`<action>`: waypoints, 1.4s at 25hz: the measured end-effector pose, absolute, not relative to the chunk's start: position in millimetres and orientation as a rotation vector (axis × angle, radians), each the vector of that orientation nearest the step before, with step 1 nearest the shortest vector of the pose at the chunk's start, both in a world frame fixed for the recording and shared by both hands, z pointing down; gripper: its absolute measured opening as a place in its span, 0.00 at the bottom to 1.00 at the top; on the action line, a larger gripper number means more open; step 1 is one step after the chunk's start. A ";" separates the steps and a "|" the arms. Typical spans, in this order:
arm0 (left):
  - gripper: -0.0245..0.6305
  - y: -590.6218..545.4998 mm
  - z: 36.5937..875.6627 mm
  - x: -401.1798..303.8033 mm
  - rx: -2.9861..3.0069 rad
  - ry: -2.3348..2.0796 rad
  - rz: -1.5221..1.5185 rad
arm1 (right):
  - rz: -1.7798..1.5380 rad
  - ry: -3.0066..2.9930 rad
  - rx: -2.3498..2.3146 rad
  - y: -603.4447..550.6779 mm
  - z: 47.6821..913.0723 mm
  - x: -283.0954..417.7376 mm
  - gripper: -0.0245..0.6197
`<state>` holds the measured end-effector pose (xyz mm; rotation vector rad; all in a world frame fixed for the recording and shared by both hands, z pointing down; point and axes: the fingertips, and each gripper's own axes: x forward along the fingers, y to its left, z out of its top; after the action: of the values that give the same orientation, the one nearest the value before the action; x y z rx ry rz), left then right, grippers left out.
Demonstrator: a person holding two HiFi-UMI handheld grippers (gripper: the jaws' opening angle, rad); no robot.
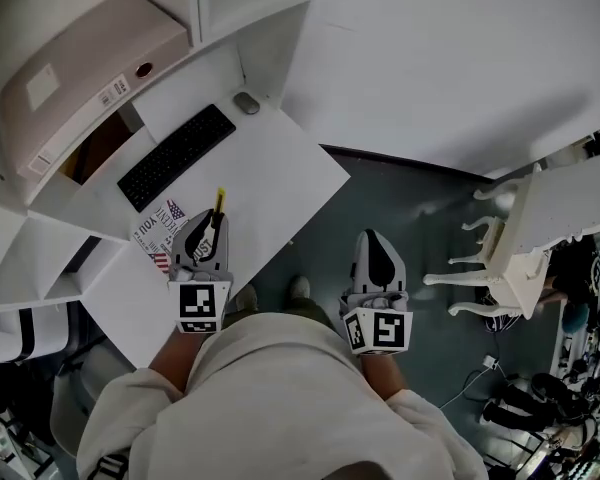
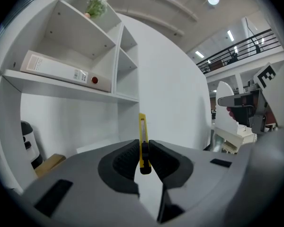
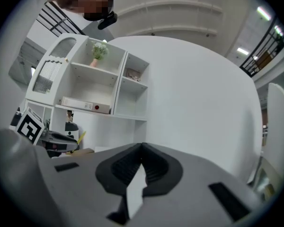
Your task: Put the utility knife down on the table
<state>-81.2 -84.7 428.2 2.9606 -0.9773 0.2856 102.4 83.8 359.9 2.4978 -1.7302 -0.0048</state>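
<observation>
My left gripper is shut on a yellow utility knife, which sticks out forward past the jaws above the white table. In the left gripper view the utility knife stands upright, pinched between the dark pads, and my left gripper faces the shelf unit. My right gripper hovers over the grey floor to the right of the table, shut with nothing in it. In the right gripper view my right gripper shows its pads meeting.
A black keyboard and a mouse lie on the table's far part. A printed paper lies under the left gripper. A binder rests on the white shelf. A white chair stands at the right.
</observation>
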 end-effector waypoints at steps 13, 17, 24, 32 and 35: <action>0.13 -131.5 472.9 -51.1 2.737 -1.221 0.418 | 0.012 -2.021 2.275 -22.0 370.6 160.7 0.04; 0.13 -146.5 506.6 -42.8 2.544 -1.283 0.486 | 0.011 -2.089 2.216 -46.5 368.7 182.7 0.04; 0.13 -167.4 571.8 -30.7 2.249 -1.346 0.572 | 0.072 -2.142 2.132 -77.9 385.8 220.6 0.04; 0.13 -179.0 649.7 -32.3 1.936 -1.414 0.630 | 0.102 -2.197 2.040 -109.2 400.4 249.8 0.04; 0.14 -182.4 673.0 -34.4 1.853 -1.438 0.648 | 0.111 -2.205 2.009 -117.5 405.7 259.1 0.04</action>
<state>-34.4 -182.4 673.0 1.8528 -1.4381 0.6481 259.1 -117.5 405.7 2.0090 -2.2050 0.1114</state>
